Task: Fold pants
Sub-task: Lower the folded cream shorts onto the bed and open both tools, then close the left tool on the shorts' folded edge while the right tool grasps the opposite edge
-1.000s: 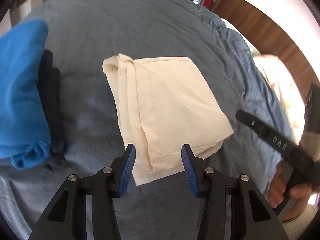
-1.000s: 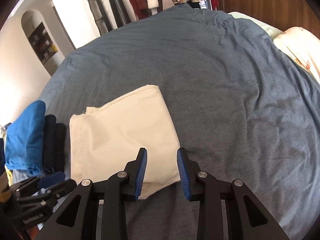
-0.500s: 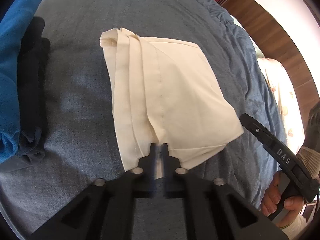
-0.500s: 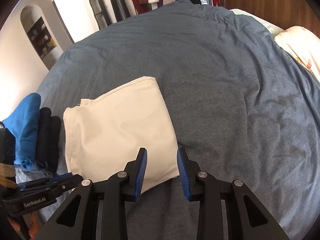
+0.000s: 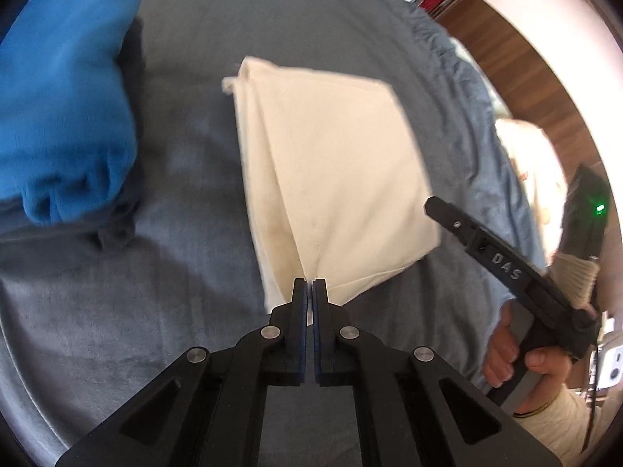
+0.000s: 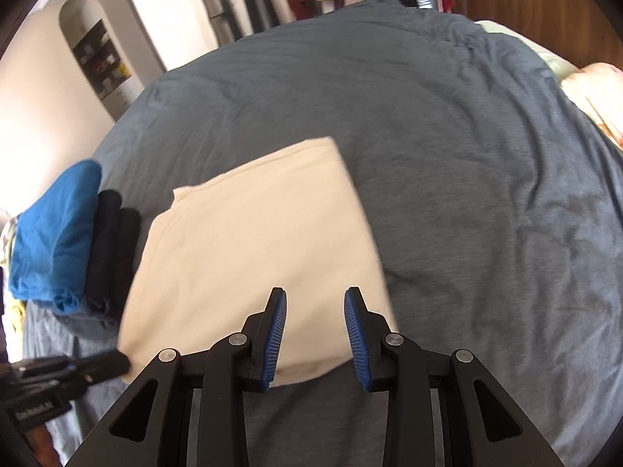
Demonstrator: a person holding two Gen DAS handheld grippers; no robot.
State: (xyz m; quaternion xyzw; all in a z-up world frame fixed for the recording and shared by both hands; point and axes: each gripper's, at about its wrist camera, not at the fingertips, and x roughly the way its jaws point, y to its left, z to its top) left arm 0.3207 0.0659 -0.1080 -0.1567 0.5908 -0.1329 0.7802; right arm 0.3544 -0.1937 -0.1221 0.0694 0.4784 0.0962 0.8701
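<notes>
With our left gripper [image 5: 312,285] pinching the near edge of the folded cream pants [image 5: 335,179] on the bed [image 6: 467,155] and our right gripper [image 6: 315,323] spread above them, we likely need another fold or a placement next.

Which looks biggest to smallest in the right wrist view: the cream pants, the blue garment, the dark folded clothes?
1. Cream pants, clearly largest, though nearest the camera.
2. Blue garment.
3. Dark folded clothes, partly hidden beside the blue one, so unsure.
</notes>
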